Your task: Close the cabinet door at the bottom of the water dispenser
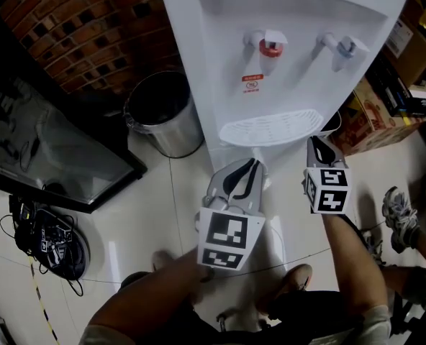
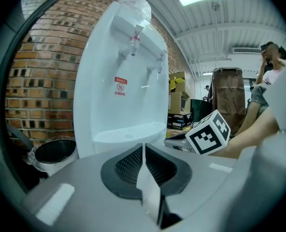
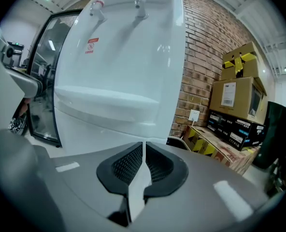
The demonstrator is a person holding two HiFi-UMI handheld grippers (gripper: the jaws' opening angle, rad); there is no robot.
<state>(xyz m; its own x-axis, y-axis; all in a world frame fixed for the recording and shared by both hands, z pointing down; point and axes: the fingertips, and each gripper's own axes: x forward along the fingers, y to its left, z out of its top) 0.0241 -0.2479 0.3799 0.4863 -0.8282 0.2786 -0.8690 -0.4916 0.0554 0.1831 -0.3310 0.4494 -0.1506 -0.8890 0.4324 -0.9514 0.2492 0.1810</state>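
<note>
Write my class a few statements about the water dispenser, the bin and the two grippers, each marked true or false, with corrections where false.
1. The water dispenser has a red tap and a blue tap. True.
2. In the head view, the bin stands to the right of the water dispenser. False: it stands to its left.
3. The left gripper has its jaws together with nothing between them. True.
4. The right gripper holds a cup. False: its jaws are together and empty.
</note>
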